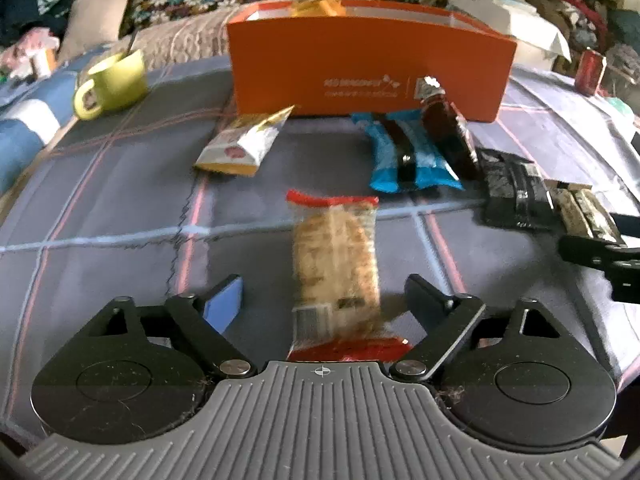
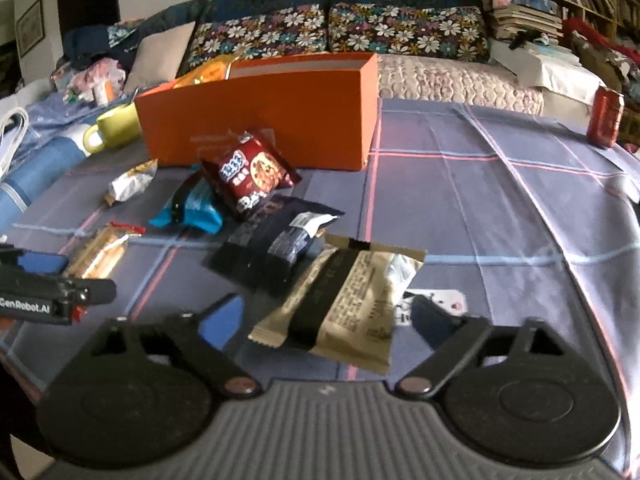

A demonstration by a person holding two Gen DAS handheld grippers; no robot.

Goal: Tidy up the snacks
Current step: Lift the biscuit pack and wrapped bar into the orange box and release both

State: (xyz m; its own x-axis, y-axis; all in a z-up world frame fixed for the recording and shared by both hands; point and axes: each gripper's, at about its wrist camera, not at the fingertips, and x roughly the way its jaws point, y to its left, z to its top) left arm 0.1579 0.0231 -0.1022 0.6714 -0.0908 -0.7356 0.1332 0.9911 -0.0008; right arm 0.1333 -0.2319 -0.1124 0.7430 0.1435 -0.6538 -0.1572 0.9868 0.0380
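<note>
**Both tools spread over snacks, bench edge near**

Left tool (image 1: pixel 322 300): fingers spread, cracker pack (image 1: pixel 335 256) lying between, not pinched. Right tool (image 2: pixel 326 316): spread around tan wrapper (image 2: pixel 340 304). Orange box (image 2: pixel 260 116) at 12 o'clock; free plaid cloth (image 2: pixel 500 208) at 2 o'clock. Sofa (image 2: pixel 400 28) behind bench.

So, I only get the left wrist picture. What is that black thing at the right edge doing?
Observer: That is the right gripper. It is open, with a tan packet between its fingers, not gripped.
Operator: And the dark red packet leaning on the orange box?
Observer: Its front shows a chocolate-chip cookie.
Operator: Anything on the black packet?
Observer: A white label at its far end.
</note>
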